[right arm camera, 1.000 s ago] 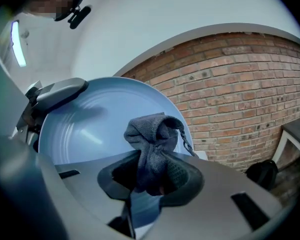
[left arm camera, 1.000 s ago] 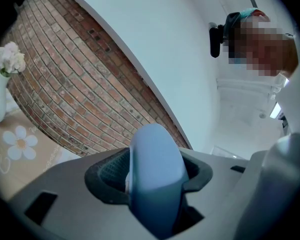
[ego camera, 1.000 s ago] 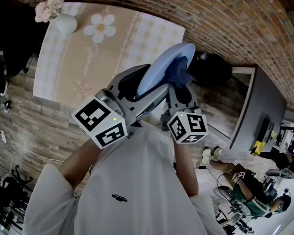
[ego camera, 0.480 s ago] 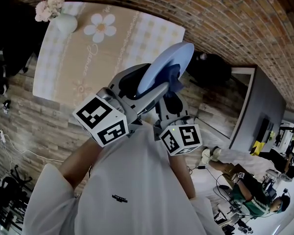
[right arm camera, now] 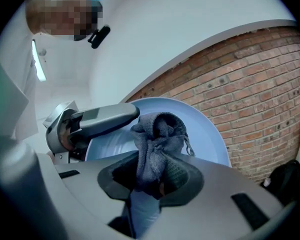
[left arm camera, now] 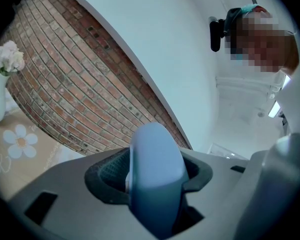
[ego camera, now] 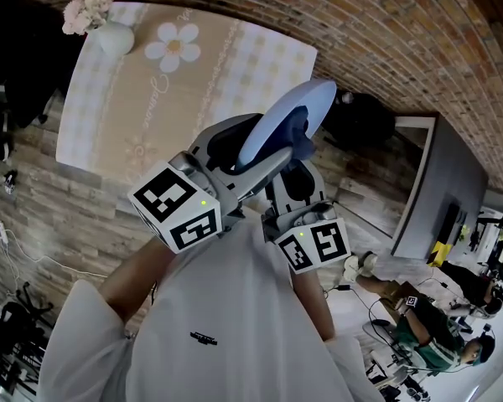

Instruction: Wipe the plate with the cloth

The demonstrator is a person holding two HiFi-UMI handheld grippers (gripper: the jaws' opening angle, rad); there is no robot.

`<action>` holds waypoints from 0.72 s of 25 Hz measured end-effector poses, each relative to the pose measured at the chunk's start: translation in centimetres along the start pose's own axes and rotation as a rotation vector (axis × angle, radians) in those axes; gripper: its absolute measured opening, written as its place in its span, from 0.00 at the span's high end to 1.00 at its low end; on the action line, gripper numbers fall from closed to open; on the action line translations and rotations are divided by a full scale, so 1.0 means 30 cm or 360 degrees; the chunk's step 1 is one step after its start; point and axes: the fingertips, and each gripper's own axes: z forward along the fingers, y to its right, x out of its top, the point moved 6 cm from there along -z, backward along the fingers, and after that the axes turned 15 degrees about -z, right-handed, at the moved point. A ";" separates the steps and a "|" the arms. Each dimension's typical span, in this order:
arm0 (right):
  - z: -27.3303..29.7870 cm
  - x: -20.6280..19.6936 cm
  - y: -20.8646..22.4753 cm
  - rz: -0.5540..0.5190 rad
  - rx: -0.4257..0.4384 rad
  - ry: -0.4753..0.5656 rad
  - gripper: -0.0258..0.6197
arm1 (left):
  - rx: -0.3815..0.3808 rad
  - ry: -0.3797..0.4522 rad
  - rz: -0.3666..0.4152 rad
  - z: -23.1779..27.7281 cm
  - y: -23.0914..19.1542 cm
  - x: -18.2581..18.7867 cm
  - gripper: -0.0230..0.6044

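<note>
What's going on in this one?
A person is working with two handheld grippers, held up near a table. The left gripper has its jaws shut on the edge of a light blue plate, holding it tilted up. The right gripper has its jaws shut on a bunched dark cloth, which sits against the plate's face. The wipe looks under way.

Pale blue plate point(ego camera: 290, 114), edge-on, clamped in my left claw point(left arm camera: 155, 181); bunched grey cloth point(right arm camera: 157, 139) in my right claw point(right arm camera: 155, 176), against its face.
</note>
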 end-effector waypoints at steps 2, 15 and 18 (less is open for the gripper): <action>0.001 0.026 0.004 -0.0043 0.0040 0.0053 0.77 | -0.0009 -0.0010 -0.0008 -0.003 0.004 -0.005 0.58; 0.010 0.119 0.108 -0.0207 -0.0025 0.0142 0.77 | -0.0057 -0.0058 0.0001 -0.015 0.044 -0.033 0.58; 0.025 0.107 0.144 -0.0163 -0.0065 0.0067 0.77 | -0.0052 -0.0061 0.0010 -0.016 0.038 -0.037 0.58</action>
